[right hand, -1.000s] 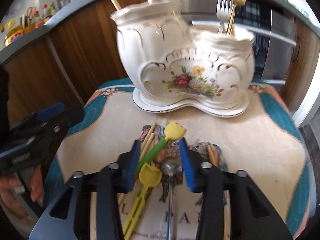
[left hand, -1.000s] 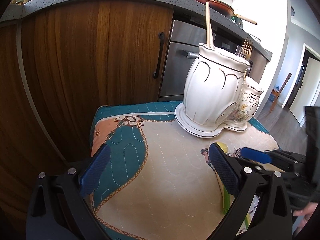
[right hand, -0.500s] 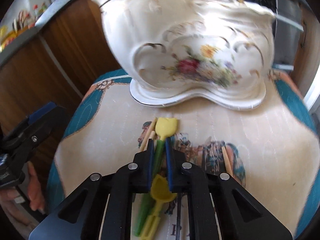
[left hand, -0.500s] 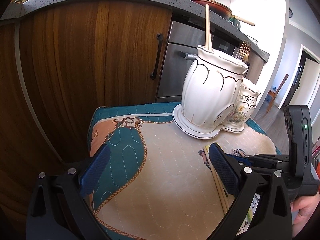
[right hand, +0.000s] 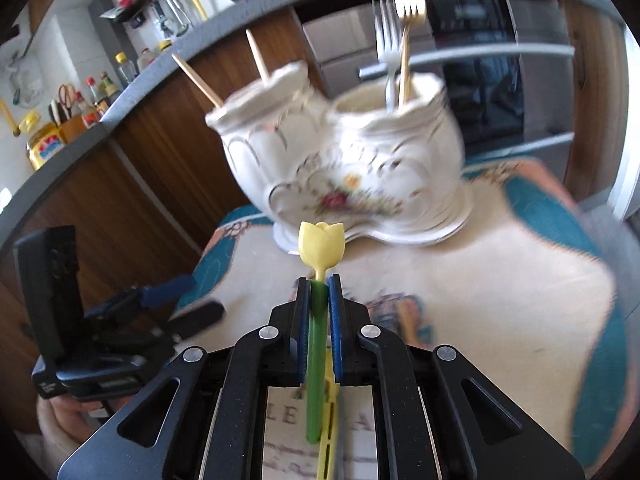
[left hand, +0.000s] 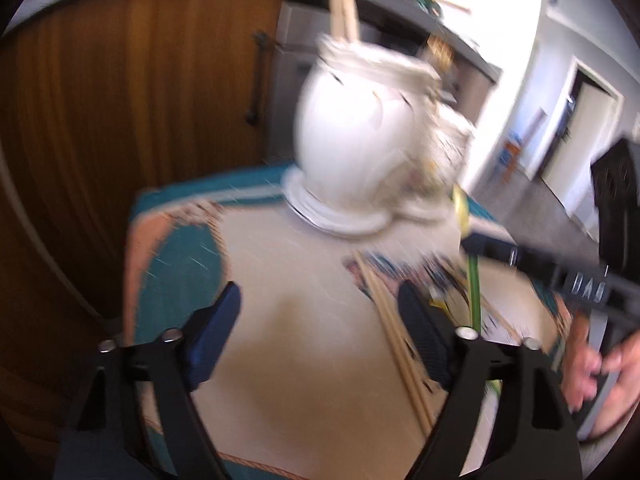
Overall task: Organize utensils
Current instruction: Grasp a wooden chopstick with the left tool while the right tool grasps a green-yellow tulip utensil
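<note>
A white ceramic holder (right hand: 344, 168) w/ gold trim and a flower print stands on a quilted cloth (right hand: 500, 280) over a small table, in front of wood cabinets (right hand: 152, 184) and a steel oven (right hand: 500, 60); it has two compartments side by side on one base; in the right wrist view the left compartment holds two chopsticks (right hand: 256, 56) leaning out, the right one holds a silver fork (right hand: 386, 36) and a gold fork (right hand: 408, 4), tines up; bottles and jars (right hand: 80, 104) crowd the counter at far left; the right gripper (right hand: 319, 284) is clamped narrow on the green stem of a tulip-shaped pick (right hand: 320, 248), lifted off the cloth, long axis running straight away from the camera along the fingers, yellow flower head forward and pointing toward the holder's base, green tail back between the gripper arms; the holder sits directly ahead of the flower head, apart from it; a second yellow pick (right hand: 326, 432) lies on the cloth under the gripper, roughly parallel; more chopsticks (left hand: 396, 332) lie flat on the cloth by the left gripper's right finger, long axis running front to back; the left gripper (left hand: 320, 308) hangs over bare cloth w/ fingers spread wide, nothing between them; the left wrist view is heavily blurred, but the pick (left hand: 470, 256) shows there as a green stem held up by the right gripper (left hand: 480, 246) near the holder (left hand: 368, 156); the person's right hand (left hand: 600, 376) grips the handle at that view's right edge.
</note>
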Demonstrator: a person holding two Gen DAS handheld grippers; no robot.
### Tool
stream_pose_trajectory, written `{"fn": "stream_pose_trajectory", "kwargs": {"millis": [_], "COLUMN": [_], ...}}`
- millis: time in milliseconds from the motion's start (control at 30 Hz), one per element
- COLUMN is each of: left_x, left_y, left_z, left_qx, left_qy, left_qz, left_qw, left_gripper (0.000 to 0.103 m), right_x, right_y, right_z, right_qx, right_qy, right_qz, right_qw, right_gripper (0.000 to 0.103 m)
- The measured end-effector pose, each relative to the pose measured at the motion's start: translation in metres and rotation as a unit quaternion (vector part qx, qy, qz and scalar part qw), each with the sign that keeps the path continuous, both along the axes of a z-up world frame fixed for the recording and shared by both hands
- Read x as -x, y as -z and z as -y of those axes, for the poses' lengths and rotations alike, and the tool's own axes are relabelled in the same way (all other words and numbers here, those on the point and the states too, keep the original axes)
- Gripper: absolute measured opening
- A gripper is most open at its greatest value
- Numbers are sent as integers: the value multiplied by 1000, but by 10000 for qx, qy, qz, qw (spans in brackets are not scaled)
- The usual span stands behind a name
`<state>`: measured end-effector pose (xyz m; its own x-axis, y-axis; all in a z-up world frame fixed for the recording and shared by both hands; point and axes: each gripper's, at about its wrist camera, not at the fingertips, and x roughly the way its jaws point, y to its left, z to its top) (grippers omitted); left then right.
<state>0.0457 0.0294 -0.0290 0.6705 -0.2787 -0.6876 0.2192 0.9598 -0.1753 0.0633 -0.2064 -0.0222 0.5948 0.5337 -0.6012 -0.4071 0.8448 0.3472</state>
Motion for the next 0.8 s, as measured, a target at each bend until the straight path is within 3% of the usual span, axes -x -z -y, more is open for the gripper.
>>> {"fn": "stream_pose_trajectory", "kwargs": {"millis": [67,200,333,400,533,667,800], "left_x": [-1,-2,-1,-1,-10,-18,-24], "left_y": [10,22,24,24,20,17,16], "left_z": [14,34,44,54,66,67,69], "left_qx": [-84,-359,-416,-627,-782,-983,-1048], "left_qy": [368,613,650,613,595,634,683], "left_qz": [-316,-559,-583,-590,-824,-1107,-1307], "left_qw": [9988,9959,9953,9944,9917,9869,9835], "left_gripper": [57,30,30,30,30,23,20], "right_x": [4,-2,-2,-1,-5,-3,6], "right_y": [-4,2,5,5,19,37,40], "right_z": [6,14,14,13,1,-26,-39], "right_qx": [79,-39,-51,-28,110,645,1144], "right_qy": [52,105,65,14,-253,-707,-1012], "right_qz": [108,33,-22,-3,-240,-438,-300], "right_qw": [9999,9999,10000,10000,9993,9944,9878], "right_gripper": [10,10,10,10,10,10,10]}}
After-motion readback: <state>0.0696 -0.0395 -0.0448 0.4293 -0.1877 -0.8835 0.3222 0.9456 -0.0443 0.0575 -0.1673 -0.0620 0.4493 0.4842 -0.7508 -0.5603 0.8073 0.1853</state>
